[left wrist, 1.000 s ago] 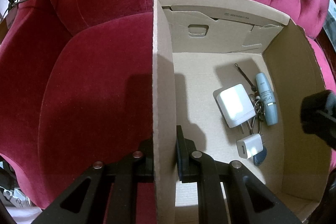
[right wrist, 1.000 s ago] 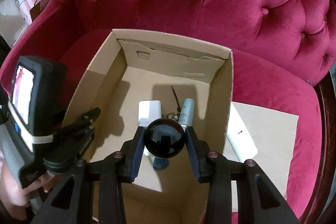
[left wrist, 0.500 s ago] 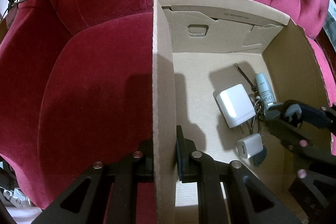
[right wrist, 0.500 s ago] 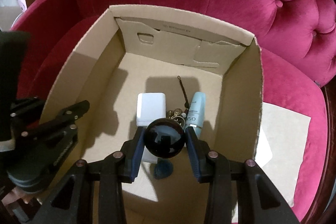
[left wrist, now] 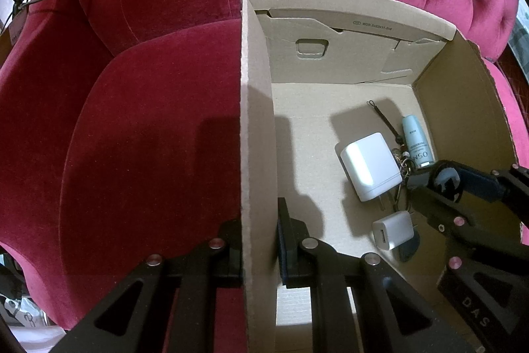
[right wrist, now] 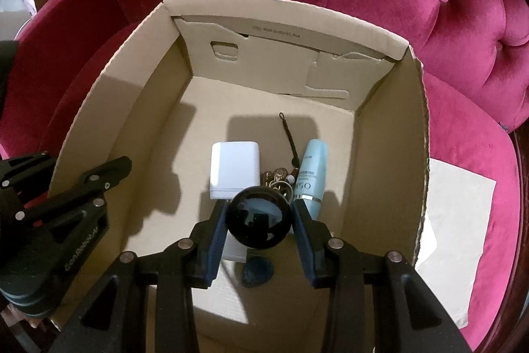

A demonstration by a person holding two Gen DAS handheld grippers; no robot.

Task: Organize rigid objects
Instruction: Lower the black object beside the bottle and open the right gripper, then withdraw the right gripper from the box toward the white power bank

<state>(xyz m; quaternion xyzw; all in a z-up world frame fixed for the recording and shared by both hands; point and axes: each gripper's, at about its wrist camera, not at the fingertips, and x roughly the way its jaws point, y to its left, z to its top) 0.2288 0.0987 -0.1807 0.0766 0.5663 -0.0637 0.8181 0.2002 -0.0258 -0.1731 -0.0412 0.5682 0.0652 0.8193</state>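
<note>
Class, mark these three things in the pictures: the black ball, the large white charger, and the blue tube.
black ball [right wrist: 260, 219], right wrist view, on its glossy front.
large white charger [left wrist: 369, 166], left wrist view, on its top face.
blue tube [right wrist: 310, 171], right wrist view, on its printed body.

We see our right gripper [right wrist: 259, 222], with its shiny black round ball [right wrist: 260, 217], now lower and deeper inside the brown cardboard box [right wrist: 390, 161], closer to the things lying there.

The cardboard box [right wrist: 390, 174] sits on the armchair seat [left wrist: 148, 128]. In it, the large charger [right wrist: 234, 169] lies left of the keychain [right wrist: 279, 179], the tube [right wrist: 312, 174] to the right. The small charger [left wrist: 393, 230] lies nearer.
</note>
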